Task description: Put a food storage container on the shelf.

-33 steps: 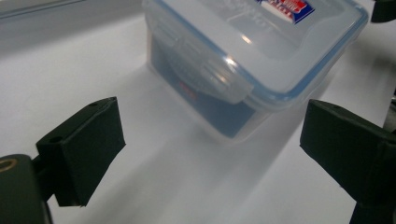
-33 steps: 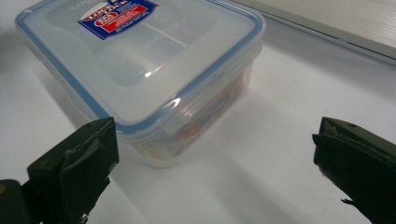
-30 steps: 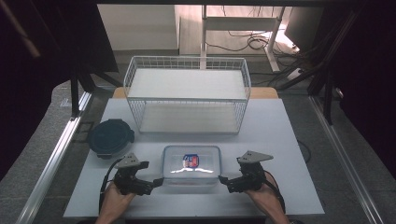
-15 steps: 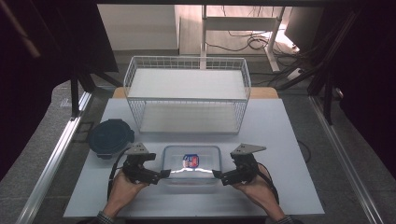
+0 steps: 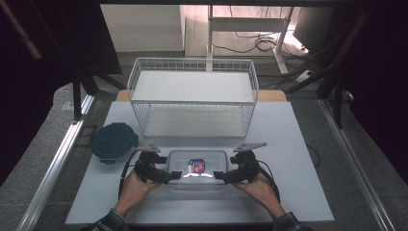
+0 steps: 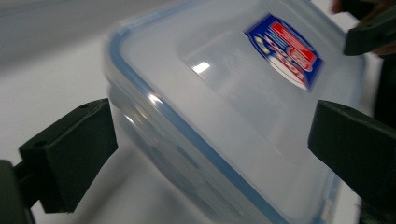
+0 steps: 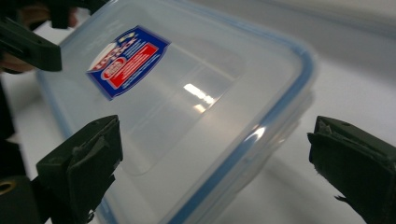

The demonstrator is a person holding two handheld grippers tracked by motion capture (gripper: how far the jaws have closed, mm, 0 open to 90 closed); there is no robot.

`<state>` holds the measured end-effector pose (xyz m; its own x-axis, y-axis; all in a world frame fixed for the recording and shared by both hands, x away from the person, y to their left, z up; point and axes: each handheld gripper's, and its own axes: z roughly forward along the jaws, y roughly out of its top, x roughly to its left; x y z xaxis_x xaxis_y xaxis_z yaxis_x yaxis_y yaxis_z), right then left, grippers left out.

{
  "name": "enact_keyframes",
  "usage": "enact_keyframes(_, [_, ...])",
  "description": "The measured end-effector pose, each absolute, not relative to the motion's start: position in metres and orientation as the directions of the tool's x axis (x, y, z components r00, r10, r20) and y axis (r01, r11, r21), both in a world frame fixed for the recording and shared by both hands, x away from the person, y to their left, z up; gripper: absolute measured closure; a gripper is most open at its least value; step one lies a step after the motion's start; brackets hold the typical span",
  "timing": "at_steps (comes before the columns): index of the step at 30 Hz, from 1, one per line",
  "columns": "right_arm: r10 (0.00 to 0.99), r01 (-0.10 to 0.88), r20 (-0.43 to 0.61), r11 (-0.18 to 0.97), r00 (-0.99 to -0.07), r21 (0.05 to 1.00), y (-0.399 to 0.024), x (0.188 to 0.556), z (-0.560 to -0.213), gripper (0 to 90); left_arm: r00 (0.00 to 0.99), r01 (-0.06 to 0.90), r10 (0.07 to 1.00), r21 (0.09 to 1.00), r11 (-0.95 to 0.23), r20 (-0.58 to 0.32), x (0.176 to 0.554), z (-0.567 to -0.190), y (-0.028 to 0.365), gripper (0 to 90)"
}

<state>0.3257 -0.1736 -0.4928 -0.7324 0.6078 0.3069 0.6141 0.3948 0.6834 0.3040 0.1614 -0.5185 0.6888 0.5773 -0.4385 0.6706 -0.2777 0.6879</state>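
A clear plastic box (image 5: 197, 167) with a blue-rimmed lid and a red and blue sticker lies near the table's front edge. My left gripper (image 5: 169, 176) is at its left end and my right gripper (image 5: 220, 176) at its right end. In the left gripper view the box (image 6: 233, 93) fills the space between the jaws, and my left gripper (image 6: 210, 154) is open wide around a corner. In the right gripper view my right gripper (image 7: 217, 165) is open the same way around the opposite corner of the box (image 7: 187, 93). Neither pair of jaws presses on the box.
A white wire basket (image 5: 192, 103) stands behind the box at the table's middle. A dark round lidded container (image 5: 114, 142) sits at the left edge. The white table (image 5: 298, 159) has bare room to the right.
Both hands have moved forward and inward from the table's front edge. The open jaws now straddle the two ends of the clear box, which has stayed in place.
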Motion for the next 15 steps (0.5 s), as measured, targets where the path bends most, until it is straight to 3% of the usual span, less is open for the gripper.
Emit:
enact_keyframes(3, [0.571,0.662,0.395,0.392,-0.719,0.638,-0.171,0.327,-0.499,2.4,0.662,0.710,0.562,0.656,-0.258,-0.496,0.301,-0.522,0.162,1.1])
enact_keyframes(6, [0.570,0.694,0.434,0.388,-0.698,0.607,-0.171,0.325,-0.502,1.8,0.646,0.729,0.559,0.638,-0.249,-0.520,0.296,-0.521,0.166,6.5])
enact_keyframes(8, [0.577,0.677,0.401,0.408,-0.711,0.613,-0.173,0.319,-0.496,10.3,0.640,0.732,0.563,0.637,-0.242,-0.522,0.291,-0.517,0.171,13.8])
enact_keyframes(9, [0.577,0.677,0.401,0.408,-0.711,0.613,-0.173,0.319,-0.496,10.3,0.640,0.732,0.563,0.637,-0.242,-0.522,0.291,-0.517,0.171,18.1])
enact_keyframes(12, [0.585,0.681,0.402,0.396,-0.704,0.615,-0.180,0.310,-0.489,22.0,0.648,0.720,0.578,0.646,-0.254,-0.496,0.283,-0.511,0.172,22.5])
enact_keyframes(13, [0.585,0.681,0.402,0.396,-0.704,0.615,-0.180,0.310,-0.489,22.0,0.648,0.720,0.578,0.646,-0.254,-0.496,0.283,-0.511,0.172,23.2])
enact_keyframes(15, [0.583,0.699,0.427,0.388,-0.691,0.601,-0.184,0.307,-0.489,27.2,0.617,0.739,0.580,0.645,-0.196,-0.532,0.280,-0.510,0.177,33.1])
